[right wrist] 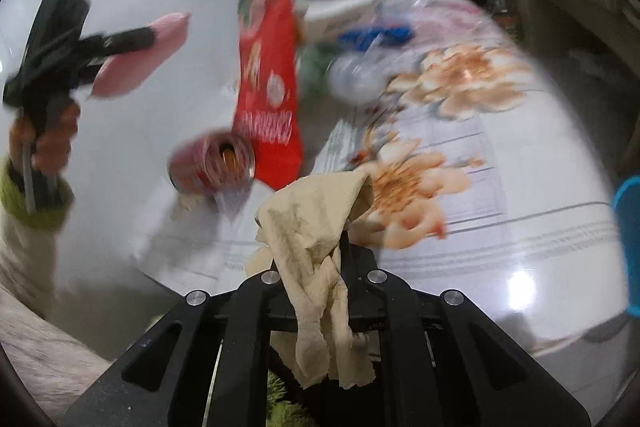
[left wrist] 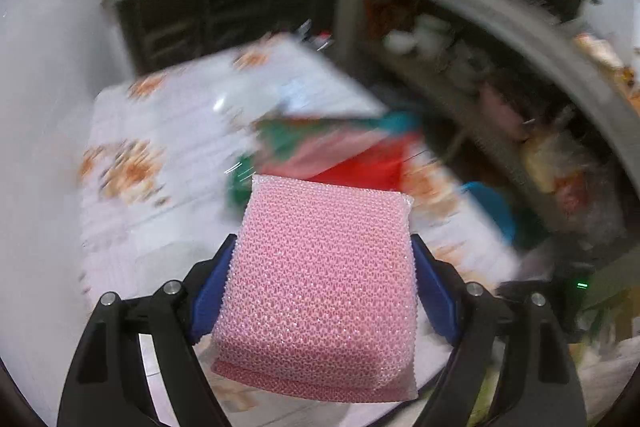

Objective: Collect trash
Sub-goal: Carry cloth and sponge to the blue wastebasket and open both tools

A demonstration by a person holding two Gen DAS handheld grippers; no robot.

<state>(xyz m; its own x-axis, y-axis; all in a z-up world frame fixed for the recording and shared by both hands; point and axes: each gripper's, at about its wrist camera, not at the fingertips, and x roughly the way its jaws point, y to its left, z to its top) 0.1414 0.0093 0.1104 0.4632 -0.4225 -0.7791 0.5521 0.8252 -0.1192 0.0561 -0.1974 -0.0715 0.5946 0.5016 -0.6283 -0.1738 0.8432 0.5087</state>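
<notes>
My left gripper (left wrist: 324, 251) is shut on a pink mesh sponge (left wrist: 324, 287), held above the floral table (left wrist: 168, 131); the sponge also shows in the right wrist view (right wrist: 136, 63), up at the left. My right gripper (right wrist: 320, 227) is shut on a crumpled beige paper napkin (right wrist: 316, 227) that drapes back over the fingers. A red snack bag (right wrist: 270, 87) lies on the table ahead of it, with a red can (right wrist: 212, 167) on its side beside it. The red and green wrappers (left wrist: 340, 151) lie just beyond the sponge.
A crumpled clear plastic bottle (right wrist: 360, 75), a blue wrapper (right wrist: 376, 35) and a white box (right wrist: 336, 11) lie further back on the table. A blue object (right wrist: 628, 247) sits at the right edge. Dark shelves with crockery (left wrist: 440, 39) stand behind. Both views are blurred.
</notes>
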